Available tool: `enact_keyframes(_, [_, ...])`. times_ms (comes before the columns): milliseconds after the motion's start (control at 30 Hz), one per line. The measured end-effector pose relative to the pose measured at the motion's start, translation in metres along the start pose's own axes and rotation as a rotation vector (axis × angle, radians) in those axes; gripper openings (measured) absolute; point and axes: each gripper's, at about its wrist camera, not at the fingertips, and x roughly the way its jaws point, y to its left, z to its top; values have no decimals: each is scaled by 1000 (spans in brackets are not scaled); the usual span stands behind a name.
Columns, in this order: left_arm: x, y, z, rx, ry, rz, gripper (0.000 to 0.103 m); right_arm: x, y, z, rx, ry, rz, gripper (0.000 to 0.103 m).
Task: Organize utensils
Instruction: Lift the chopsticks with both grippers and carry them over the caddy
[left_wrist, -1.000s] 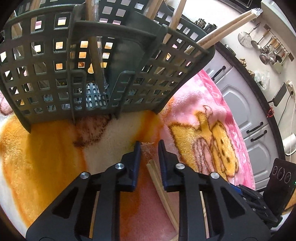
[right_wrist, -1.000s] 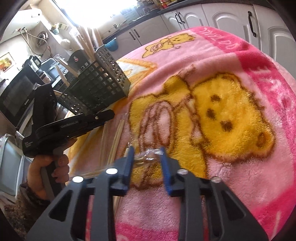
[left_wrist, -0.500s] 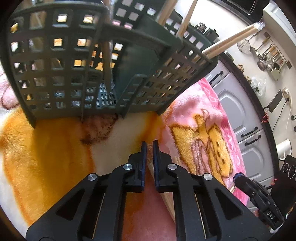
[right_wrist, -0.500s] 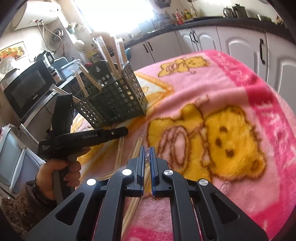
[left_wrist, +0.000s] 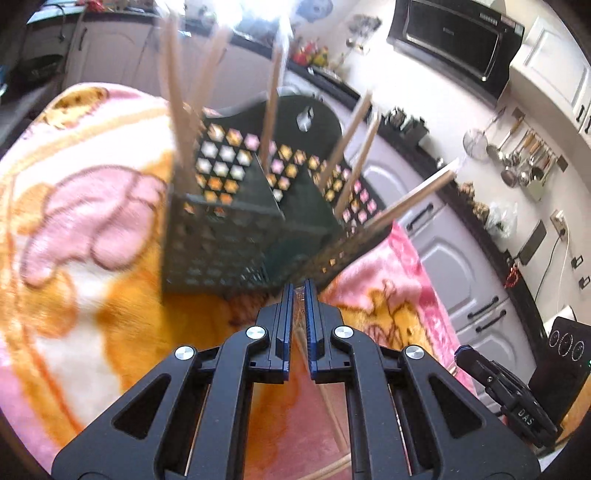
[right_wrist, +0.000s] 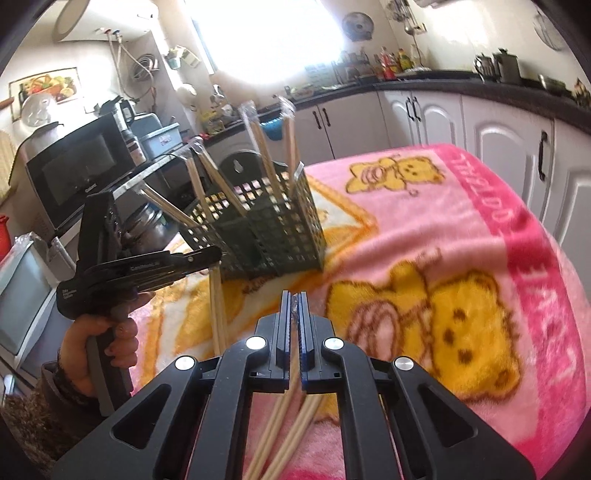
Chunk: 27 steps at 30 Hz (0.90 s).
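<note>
Slim wooden chopsticks (right_wrist: 291, 402), probably cellophane-wrapped; dark lattice plastic basket (right_wrist: 273, 229).

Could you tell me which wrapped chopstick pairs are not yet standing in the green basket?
The two held in the tongs: one hanging from the left tongs, one clamped in the right tongs. The other pairs stand in the basket.

Hidden ends, cropped frames, motion blur

Left wrist view: the utensil basket (left_wrist: 236, 229) and the chopsticks (left_wrist: 273, 99) standing in it are smeared by blur, their tops lost in window glare at 12 o'clock; the wrapped pair pinched in the left gripper (left_wrist: 299, 291) is hidden behind the pads; the right gripper (left_wrist: 509, 402) is cut off at 4 o'clock. Right wrist view: the held chopsticks (right_wrist: 291, 417) run off at 6 o'clock, and their wrapper tip is too small to read
</note>
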Motion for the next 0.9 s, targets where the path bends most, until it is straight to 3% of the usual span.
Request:
enact_keyframes(433, [-61, 12, 17, -34, -156, 7, 2, -16, 46, 41, -114, -95, 86, 3])
enact_keyframes(900, [-99, -20, 41, 38, -255, -60, 2, -37, 81, 74, -201, -195, 138, 2])
